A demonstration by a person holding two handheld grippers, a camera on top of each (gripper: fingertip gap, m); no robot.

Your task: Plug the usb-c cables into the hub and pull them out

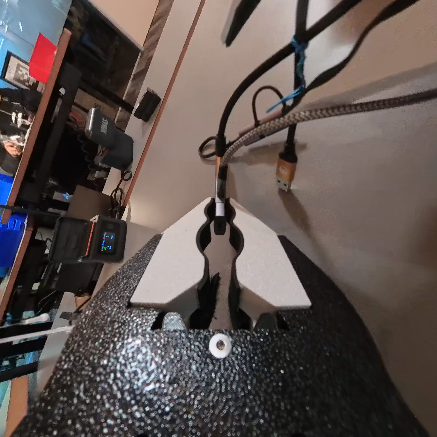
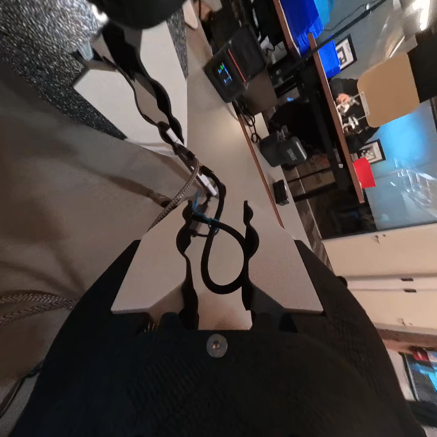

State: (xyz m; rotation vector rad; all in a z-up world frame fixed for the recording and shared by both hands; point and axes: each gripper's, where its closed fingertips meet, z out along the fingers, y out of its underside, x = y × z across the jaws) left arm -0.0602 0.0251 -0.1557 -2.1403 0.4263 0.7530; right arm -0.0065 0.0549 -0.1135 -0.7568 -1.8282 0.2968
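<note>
My left gripper (image 1: pixel 220 204) is shut on a slim white and black connector (image 1: pixel 219 214) pinched at its fingertips. A black cable with a gold collar (image 1: pixel 218 163) and a grey braided cable (image 1: pixel 307 113) run away from just beyond the tips. The same gripper shows in the right wrist view (image 2: pixel 171 137), still holding the connector. Past it lies a slim silver-white block (image 2: pixel 208 185); I cannot tell if it is the hub. My right gripper (image 2: pixel 217 207) is open, with a loop of black cable (image 2: pixel 222 260) between its fingers and a blue tie (image 2: pixel 201 216) at its left tip.
A loose gold USB-A plug (image 1: pixel 286 172) lies on the beige table right of the left gripper. A black device with a lit screen (image 1: pixel 94 238) and a dark charger (image 1: pixel 113 146) stand by the table edge (image 1: pixel 163 94). A flat dark slab (image 1: pixel 236 21) lies far off. The tips of one gripper are about 8 cm away from the tips of the other.
</note>
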